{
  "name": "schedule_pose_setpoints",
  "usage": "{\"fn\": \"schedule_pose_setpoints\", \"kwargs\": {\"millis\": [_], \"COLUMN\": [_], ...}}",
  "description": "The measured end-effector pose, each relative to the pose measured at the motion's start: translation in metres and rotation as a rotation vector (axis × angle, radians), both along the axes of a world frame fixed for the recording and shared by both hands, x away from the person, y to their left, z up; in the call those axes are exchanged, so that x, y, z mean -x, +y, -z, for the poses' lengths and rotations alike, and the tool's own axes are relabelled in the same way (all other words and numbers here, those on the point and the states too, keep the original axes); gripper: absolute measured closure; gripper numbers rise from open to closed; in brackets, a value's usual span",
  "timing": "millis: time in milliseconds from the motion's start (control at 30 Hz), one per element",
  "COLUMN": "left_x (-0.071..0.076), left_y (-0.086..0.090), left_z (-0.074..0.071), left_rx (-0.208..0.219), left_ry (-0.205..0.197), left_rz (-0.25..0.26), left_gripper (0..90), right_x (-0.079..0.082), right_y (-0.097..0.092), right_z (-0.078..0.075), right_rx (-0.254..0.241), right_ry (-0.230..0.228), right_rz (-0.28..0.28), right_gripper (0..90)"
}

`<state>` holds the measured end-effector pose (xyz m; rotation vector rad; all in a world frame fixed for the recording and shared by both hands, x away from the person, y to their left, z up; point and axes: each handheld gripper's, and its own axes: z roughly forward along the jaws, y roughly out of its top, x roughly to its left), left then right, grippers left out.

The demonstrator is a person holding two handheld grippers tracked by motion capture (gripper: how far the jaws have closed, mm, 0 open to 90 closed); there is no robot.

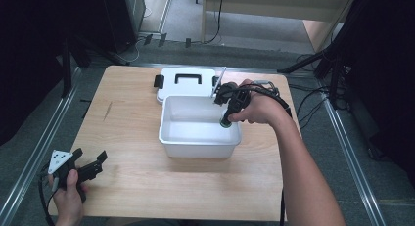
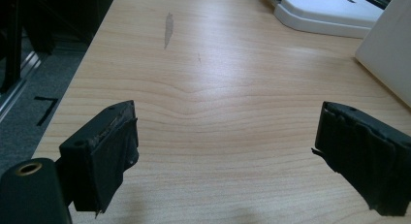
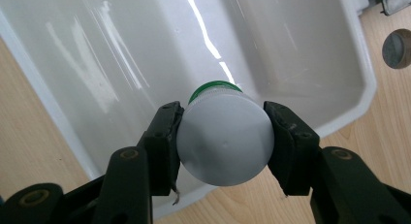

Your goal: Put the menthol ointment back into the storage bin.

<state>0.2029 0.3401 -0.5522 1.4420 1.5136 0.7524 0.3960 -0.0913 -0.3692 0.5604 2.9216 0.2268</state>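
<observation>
While the right gripper (image 3: 224, 136) clamped a grey green-capped bottle (image 3: 224, 139), the white tub (image 3: 339, 54) lay directly beneath. Its lid (image 1: 186, 81) sat beyond. The left gripper (image 2: 225, 156), well apart, stood wide open over bare table (image 2: 218, 88).

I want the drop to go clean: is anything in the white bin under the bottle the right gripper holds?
Nothing visible. The right gripper holds the bottle over the white bin, whose floor looks bare; its lid lies behind on the table.
</observation>
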Motion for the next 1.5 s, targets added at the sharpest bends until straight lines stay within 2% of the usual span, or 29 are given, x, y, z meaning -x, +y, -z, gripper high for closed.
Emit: {"fn": "schedule_pose_setpoints", "kwargs": {"millis": [233,433,867,1067,1267,1500], "left_x": [0.000,0.000,0.000,0.000,0.000,0.000], "left_y": [0.000,0.000,0.000,0.000,0.000,0.000], "left_z": [0.000,0.000,0.000,0.000,0.000,0.000], "left_rx": [0.000,0.002,0.000,0.000,-0.001,-0.001], "left_ry": [0.000,0.000,0.003,0.003,0.004,0.007], "left_rz": [-0.001,-0.001,0.001,0.001,0.001,0.001], "left_gripper": [8.7,8.7,8.7,8.7,8.7,8.7], "right_x": [-0.003,-0.004,-0.005,-0.007,-0.009,-0.009], "right_y": [0.004,0.006,0.019,0.024,0.027,0.031], "right_z": [0.019,0.034,0.060,0.071,0.078,0.080], "right_rx": [0.027,0.073,0.123,0.155,0.190,0.229], "right_ry": [0.003,0.000,0.010,0.026,0.041,0.041], "right_rz": [-0.034,-0.068,-0.100,-0.105,-0.083,-0.082], "right_gripper": [51.8,51.8,51.7,51.7,51.6,51.6]}}
